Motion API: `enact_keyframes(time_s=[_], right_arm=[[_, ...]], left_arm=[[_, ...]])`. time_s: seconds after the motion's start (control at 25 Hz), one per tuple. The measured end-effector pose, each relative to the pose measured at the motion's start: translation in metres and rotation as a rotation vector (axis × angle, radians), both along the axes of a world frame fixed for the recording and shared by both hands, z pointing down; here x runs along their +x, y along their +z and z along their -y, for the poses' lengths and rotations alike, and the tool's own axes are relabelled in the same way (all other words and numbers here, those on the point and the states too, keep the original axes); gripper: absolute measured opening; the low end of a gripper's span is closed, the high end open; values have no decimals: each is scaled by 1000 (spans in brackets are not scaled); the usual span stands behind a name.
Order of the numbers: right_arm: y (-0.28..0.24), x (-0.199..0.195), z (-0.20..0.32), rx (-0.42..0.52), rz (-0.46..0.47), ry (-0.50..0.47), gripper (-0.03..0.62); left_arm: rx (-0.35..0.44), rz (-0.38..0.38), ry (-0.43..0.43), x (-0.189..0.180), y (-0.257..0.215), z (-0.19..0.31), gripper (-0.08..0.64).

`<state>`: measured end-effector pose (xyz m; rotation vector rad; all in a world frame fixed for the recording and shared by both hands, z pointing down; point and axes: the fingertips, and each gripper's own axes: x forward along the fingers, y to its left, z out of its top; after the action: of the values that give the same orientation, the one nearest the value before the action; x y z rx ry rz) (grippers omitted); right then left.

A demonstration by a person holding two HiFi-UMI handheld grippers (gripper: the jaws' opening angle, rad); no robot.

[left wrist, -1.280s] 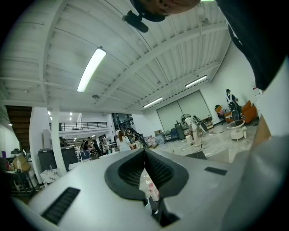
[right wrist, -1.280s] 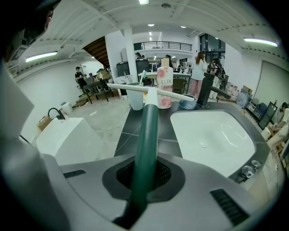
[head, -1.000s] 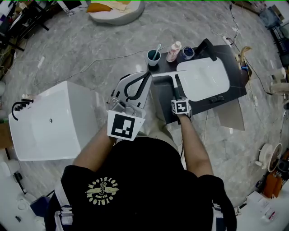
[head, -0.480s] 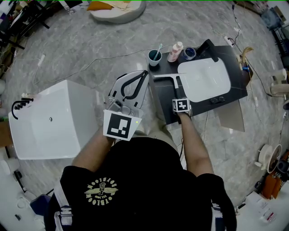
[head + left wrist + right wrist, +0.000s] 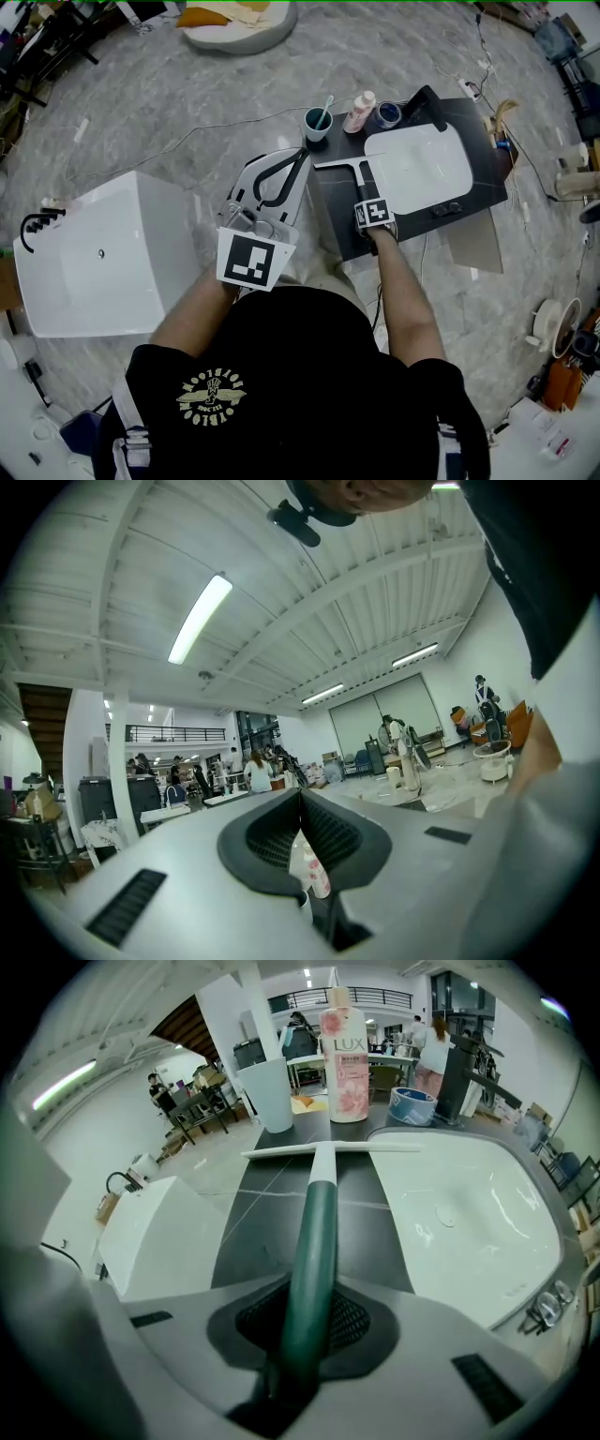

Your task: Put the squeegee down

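Gripping the dark green handle of the squeegee [image 5: 314,1213], the right gripper [image 5: 309,1326] points steeply down over the black countertop [image 5: 253,1232]. Its jaws have just been opening a little, yet they stand almost together, and the mesh pads lie against the handle on both sides. The squeegee's pale blade stretches crosswise at the far end of the handle and appears to rest on the countertop, just beside the left rim of the white basin [image 5: 459,1213]. Beyond the blade stand a pale cup [image 5: 267,1091], a pink LUX bottle [image 5: 342,1054], a small blue tub [image 5: 411,1105] and a black faucet [image 5: 459,1077].

From the head view, the right gripper [image 5: 366,195] sits at the near end of the squeegee [image 5: 354,167], between the countertop's left part [image 5: 337,216] and the basin [image 5: 417,164]. The cup [image 5: 318,120] holds a toothbrush.

The left gripper [image 5: 298,159] is held level, off the countertop's left edge and apart from the squeegee. In its own view the left gripper [image 5: 302,841] has its jaws together, with nothing in them. A white box [image 5: 103,248] stands on the marble floor to the left.
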<state>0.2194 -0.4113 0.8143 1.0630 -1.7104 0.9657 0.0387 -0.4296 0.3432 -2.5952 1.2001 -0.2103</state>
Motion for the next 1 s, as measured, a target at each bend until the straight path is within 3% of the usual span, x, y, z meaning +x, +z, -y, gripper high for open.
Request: enact_keyframes(time_s=[0.12,0.2,0.32,0.52,0.84,1.0], right_arm=[[-2,-9,-4,-35,59,2,185],[-3,-7,-8,-28,31,-25,214],[-12,0,-13,25,-11,-43,221],[-54,-7,-14,161,51,-14,227],[-163,-11,-11,494,139,54,220],[-225,-3,-11,676,164,119,131]], left_arm=[[5,-9,-2,-4,-1,0,23],[8,-14,-2,-6,-3,-1,23],[14,-17,1,-8,-7,-2,23],[27,-24,14,-8,-15,-4,23],[45,-37,25,-7,-22,-8,23],[48,-42,19,-8,-24,-9,23]])
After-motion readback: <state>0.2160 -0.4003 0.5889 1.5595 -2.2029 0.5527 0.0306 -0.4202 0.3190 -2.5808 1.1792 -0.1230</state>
